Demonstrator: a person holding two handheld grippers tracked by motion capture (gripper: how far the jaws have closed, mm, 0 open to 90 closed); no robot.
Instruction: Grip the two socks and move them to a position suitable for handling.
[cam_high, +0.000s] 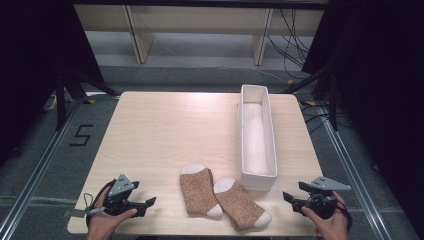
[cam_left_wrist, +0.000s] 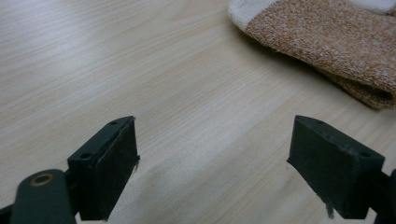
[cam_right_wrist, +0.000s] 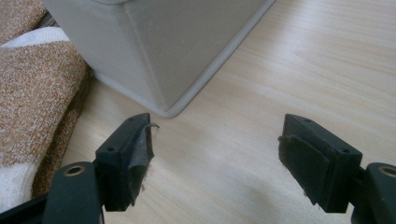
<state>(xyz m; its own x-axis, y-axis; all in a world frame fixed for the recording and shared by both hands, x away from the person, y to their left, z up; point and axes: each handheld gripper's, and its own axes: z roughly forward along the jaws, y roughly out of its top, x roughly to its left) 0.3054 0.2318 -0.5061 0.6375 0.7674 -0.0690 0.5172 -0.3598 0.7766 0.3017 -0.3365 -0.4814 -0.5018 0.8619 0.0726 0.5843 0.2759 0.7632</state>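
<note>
Light wood table (cam_high: 165, 125), two brown socks (cam_high: 220, 197) with white toes and cuffs lying flat near the front edge, side by side and touching, the right one angled outward. Long white bin (cam_high: 256, 137) stands just behind and right of them, its near end touching or almost touching the right sock's cuff; inside looks empty apart from a pale lining. Left gripper (cam_high: 147, 202) at front-left corner, held low over the table, jaws spread apart, nothing between them, pointing toward the socks; a sock toe sits ahead in the left gripper view. Right gripper (cam_high: 290, 198) at front-right, jaws spread wide, nothing held, aimed at the bin's near corner with a sock at its left.
</note>
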